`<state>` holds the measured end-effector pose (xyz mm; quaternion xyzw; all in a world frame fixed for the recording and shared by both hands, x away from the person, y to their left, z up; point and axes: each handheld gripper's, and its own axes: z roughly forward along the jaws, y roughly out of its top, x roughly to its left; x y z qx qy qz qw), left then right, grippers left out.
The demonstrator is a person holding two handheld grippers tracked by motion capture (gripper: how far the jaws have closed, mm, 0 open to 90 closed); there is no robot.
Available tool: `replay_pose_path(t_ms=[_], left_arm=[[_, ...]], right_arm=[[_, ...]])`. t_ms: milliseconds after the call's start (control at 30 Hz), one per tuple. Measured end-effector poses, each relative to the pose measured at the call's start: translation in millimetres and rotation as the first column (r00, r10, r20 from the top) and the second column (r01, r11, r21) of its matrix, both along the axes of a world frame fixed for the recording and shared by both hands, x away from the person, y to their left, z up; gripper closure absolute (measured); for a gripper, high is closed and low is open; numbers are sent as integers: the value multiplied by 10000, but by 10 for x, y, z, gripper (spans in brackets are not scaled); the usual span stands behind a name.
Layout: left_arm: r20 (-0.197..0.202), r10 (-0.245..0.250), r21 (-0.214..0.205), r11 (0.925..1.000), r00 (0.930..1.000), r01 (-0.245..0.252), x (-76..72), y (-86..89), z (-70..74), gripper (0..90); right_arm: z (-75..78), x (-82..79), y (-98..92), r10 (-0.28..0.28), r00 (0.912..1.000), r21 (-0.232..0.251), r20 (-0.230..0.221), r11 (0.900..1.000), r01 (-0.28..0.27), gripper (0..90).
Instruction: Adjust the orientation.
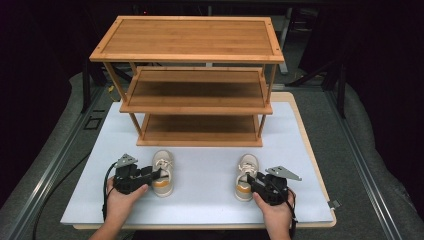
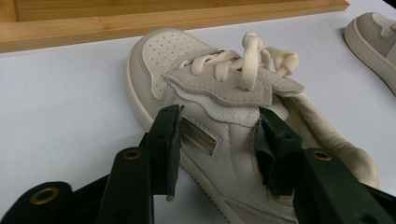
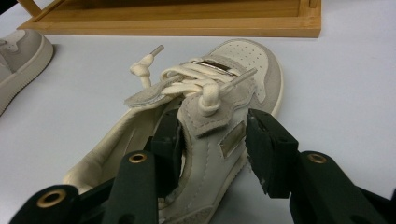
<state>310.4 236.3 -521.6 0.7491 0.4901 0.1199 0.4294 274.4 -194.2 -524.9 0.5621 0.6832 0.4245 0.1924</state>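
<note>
On the white mat (image 1: 210, 185), both hands' jaws apparently straddle each shoe's side wall.

My gripper (image 2: 217, 147) straddles the side wall of a cream shoe (image 2: 219, 116) on the white bench (image 2: 60, 107), one jaw outside, one inside the collar. A second shoe (image 2: 373, 39) lies beyond.

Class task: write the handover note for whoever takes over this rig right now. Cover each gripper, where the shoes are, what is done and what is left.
Left gripper: jaws astride one side wall of the left shoe, one inside the opening; firm grip unclear.
Right gripper: likewise on the right shoe.
Both shoes stand on the white table, toes toward the wooden rack.
Done: both grippers placed at the shoes.
Left, probably: close, lift, set the shoes on a shelf.
</note>
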Motion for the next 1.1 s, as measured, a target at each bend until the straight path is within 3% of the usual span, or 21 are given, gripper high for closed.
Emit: replay_pose_path(t_ms=[467,1100], left_arm=[[-7,-229,36,9997,9997,229,1,-41,10,568],[-64,-807,-102,9967,9967,806,-27,-253,17,572]], right_arm=[[43,-5,35,62,9997,-270,251,9996,-55,685],[46,-6,194,179,9990,-299,415,9994,-167,708]])
